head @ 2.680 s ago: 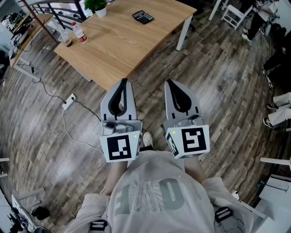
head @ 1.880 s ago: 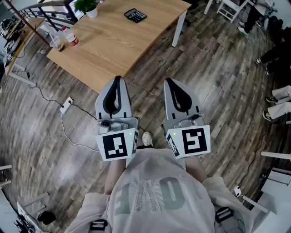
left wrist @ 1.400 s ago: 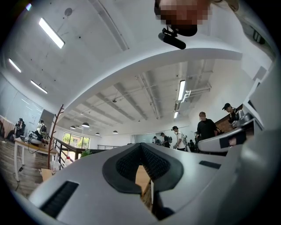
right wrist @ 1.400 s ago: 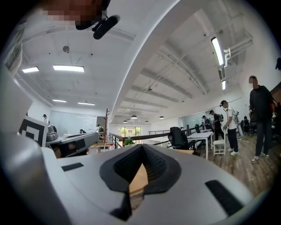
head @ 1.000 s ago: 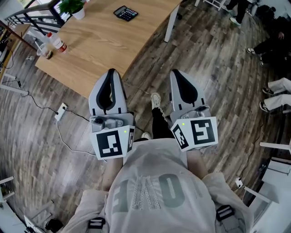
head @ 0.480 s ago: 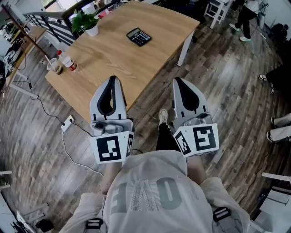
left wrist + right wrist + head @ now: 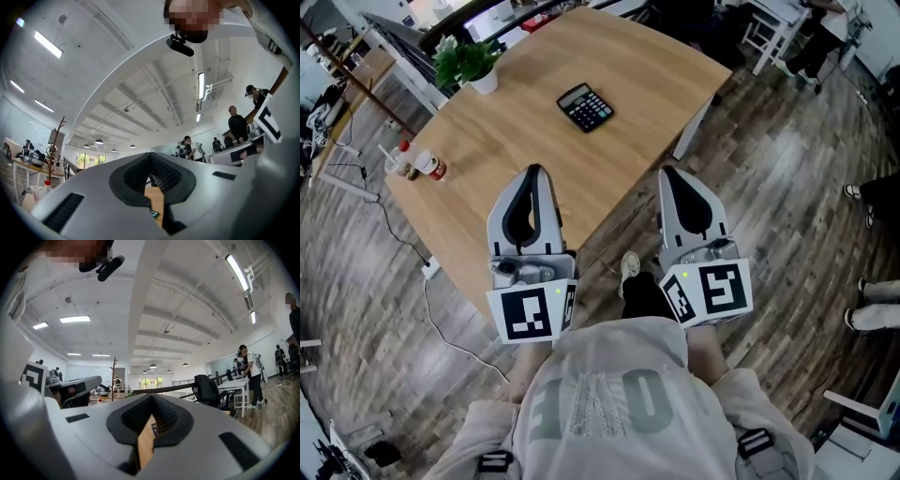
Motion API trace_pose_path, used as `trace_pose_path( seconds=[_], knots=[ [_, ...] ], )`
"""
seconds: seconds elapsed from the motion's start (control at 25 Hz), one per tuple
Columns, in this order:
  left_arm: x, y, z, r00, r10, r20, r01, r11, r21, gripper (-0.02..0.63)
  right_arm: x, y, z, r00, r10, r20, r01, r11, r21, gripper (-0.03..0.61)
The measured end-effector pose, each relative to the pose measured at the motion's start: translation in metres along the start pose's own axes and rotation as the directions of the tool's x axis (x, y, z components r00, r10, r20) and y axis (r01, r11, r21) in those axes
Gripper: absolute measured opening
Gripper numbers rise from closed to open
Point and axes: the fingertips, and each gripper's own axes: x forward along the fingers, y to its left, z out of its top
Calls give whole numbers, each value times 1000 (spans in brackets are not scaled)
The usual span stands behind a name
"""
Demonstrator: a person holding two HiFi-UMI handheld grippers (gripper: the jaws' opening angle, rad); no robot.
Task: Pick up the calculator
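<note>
The black calculator lies flat on the light wooden table, toward its far right part. My left gripper is shut and empty, its tip over the table's near edge, well short of the calculator. My right gripper is shut too, with nothing in it, and hangs over the floor just off the table's right corner. In the left gripper view only a sliver of the calculator shows through the loop of the shut jaws. The right gripper view gives the same narrow glimpse of the calculator.
A potted plant stands at the table's far left. A bottle and a cup sit near its left edge. White chairs stand beyond the table. A cable and power strip lie on the floor at left. My shoe shows between the grippers.
Both grippers and the camera have moved toward the table. The calculator now lies nearer and lower in the head view, and the left gripper's tip has come over the table's edge.
</note>
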Motion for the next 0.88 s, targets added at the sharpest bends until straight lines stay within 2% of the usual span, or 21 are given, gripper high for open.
trace_pose_path(
  seconds=[0.48, 0.68, 0.88],
  knots=[
    [127, 18, -29, 991, 131, -37, -130, 991, 28, 9, 113, -72, 11, 992, 121, -42, -122, 992, -38, 18],
    [156, 35, -37, 977, 201, -75, -196, 978, 75, 8, 141, -90, 8, 983, 169, -68, -169, 986, -4, 18],
    [167, 40, -42, 972, 217, -94, -210, 974, 84, 9, 157, -96, 7, 980, 188, -63, -187, 982, 21, 18]
  ],
)
